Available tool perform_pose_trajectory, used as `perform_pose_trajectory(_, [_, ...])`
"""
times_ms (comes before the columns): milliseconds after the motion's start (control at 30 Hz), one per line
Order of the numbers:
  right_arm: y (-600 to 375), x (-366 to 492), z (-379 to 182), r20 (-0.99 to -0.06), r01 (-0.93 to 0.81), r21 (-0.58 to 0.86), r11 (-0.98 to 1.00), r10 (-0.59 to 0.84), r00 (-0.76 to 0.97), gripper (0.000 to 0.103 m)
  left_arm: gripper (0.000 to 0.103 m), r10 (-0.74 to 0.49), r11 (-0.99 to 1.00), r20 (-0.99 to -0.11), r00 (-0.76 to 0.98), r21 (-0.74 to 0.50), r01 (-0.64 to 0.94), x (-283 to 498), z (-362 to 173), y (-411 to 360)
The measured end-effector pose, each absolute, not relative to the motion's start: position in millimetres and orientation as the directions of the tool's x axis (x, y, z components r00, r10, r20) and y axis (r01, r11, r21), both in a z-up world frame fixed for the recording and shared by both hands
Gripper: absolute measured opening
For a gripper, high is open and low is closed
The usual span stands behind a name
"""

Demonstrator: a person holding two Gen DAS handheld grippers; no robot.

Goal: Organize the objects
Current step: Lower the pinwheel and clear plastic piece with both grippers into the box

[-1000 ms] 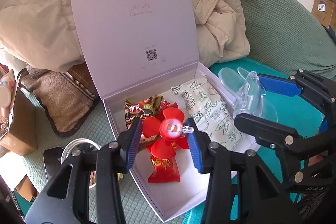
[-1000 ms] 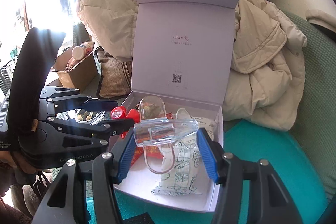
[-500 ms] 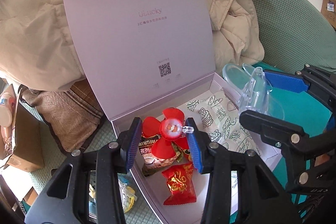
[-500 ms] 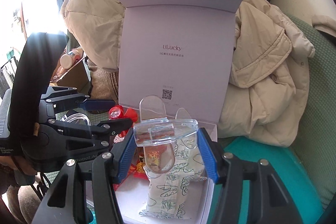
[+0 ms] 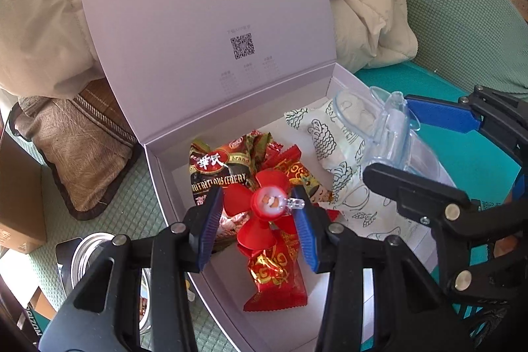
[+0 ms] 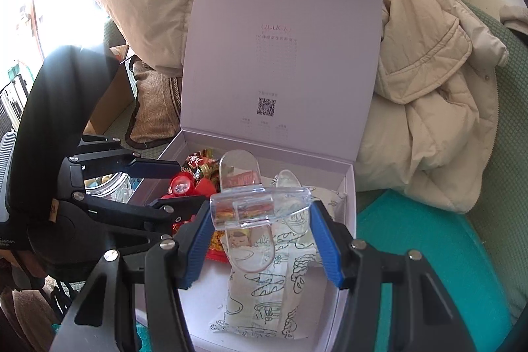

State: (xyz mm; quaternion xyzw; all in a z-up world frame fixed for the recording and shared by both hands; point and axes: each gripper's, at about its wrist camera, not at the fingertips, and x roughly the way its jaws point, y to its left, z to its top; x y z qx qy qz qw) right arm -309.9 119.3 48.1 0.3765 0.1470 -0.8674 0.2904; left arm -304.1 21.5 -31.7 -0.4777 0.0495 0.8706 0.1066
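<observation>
Resting on green sofa (image 5: 462,9): open box (image 5: 204,22); beige coat (image 6: 429,94) behind.

The open box (image 5: 204,22) is pale lilac-grey inside, with a small black QR code printed on its lid. In it lie a red foil packet (image 5: 277,282) with gold swirls, a dark brown and red cereal sachet (image 5: 214,170) with white lettering, and a cream pouch (image 6: 264,296) patterned with green line drawings. The little fan (image 5: 260,210) is bright red. The clip (image 6: 257,207) is clear plastic. Both grippers have blue pads (image 6: 325,246) on black frames. Behind lies a beige quilted coat (image 6: 429,108) on sage-green upholstery (image 5: 462,15), beside a teal cushion (image 6: 412,269).
</observation>
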Motion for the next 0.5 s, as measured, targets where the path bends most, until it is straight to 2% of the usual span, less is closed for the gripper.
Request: perform_pose_trajectory(500, [126,-302,22,-0.774,0.633,-0.017,-0.774,-0.391,-0.499,0.059,0.041,0.156,-0.966,-0.862,-0.482,-0.031,-0.258,-289,-49,26])
